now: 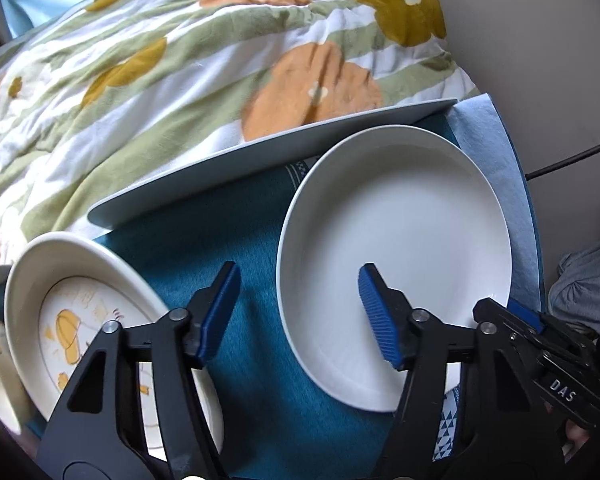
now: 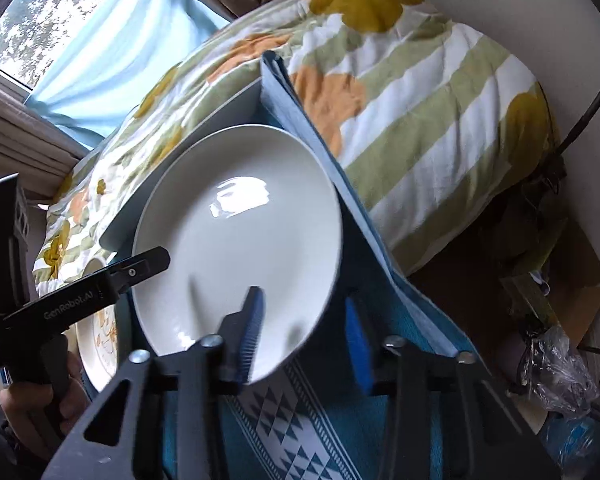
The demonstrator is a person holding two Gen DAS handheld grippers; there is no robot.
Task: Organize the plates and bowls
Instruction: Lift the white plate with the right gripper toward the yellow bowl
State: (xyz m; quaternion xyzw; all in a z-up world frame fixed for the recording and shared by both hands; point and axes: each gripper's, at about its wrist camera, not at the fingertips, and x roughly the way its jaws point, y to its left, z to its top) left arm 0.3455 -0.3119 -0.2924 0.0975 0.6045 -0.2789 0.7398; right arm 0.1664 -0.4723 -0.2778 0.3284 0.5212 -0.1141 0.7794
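A plain white plate (image 1: 400, 240) lies on a teal cloth (image 1: 236, 240); it also shows in the right wrist view (image 2: 236, 232). My left gripper (image 1: 296, 316) is open, its jaws astride the plate's near left rim, one blue pad over the plate and one over the cloth. My right gripper (image 2: 304, 336) is open with the plate's near rim between its pads. A cream bowl with an orange pumpkin print (image 1: 72, 320) sits at left. A flat grey-white tray (image 1: 260, 152) lies behind the plate.
A quilt with green stripes and orange and mustard flowers (image 1: 180, 60) lies beyond the cloth. A light blue cloth (image 1: 496, 160) is folded along the right edge. A cable (image 2: 588, 108) and clutter with a plastic bag (image 2: 556, 364) lie at right.
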